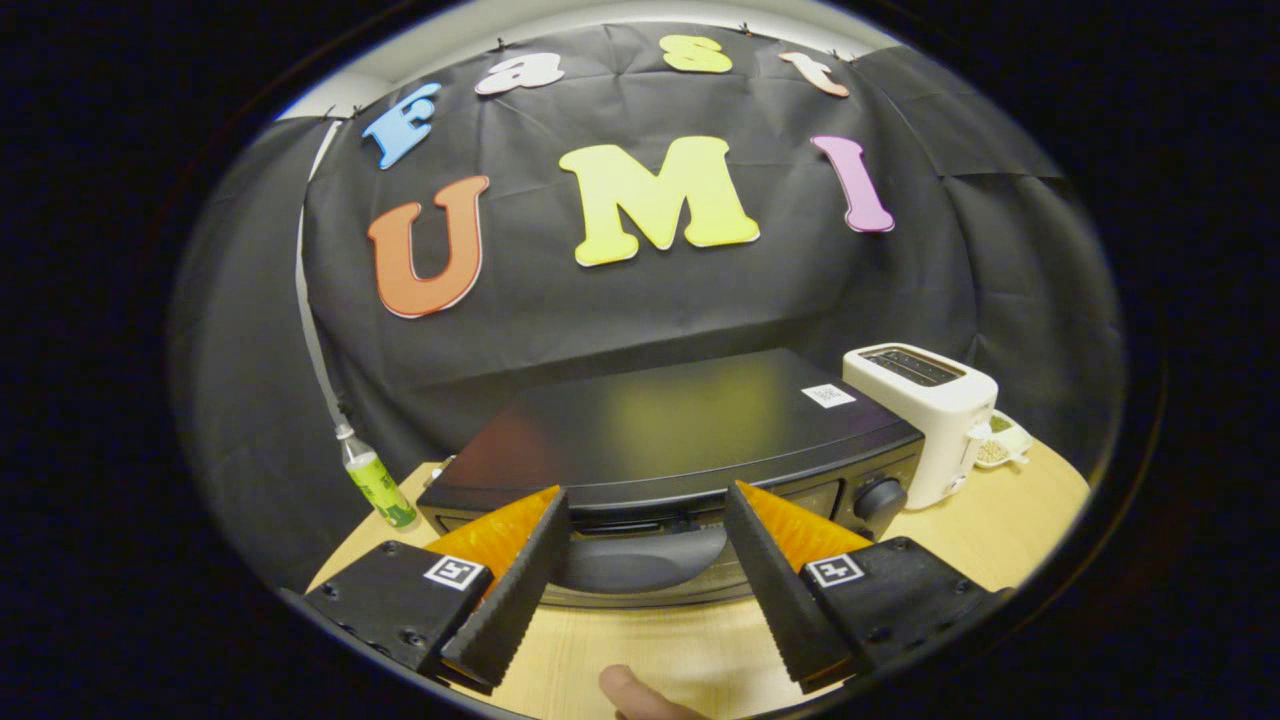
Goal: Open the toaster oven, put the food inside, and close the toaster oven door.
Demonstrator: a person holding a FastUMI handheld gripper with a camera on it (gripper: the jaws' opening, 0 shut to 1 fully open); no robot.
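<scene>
So the gripper (pixel 645 505) is held wide open with nothing between its fingers, aimed at the black toaster oven (pixel 680 440) sat just ahead on the wooden table (pixel 1000 540), door seemingly shut. A white toaster (pixel 925 415) is parked beside the oven, a small bottle (pixel 378 485) on the other side. A fingertip (pixel 635 695) is seen below the fingers.

The gripper (pixel 645 545) has two wedge-shaped jaws with ribbed inner faces; black screwed mounts each carry a square marker; a fingertip (pixel 635 695) shows below.
</scene>
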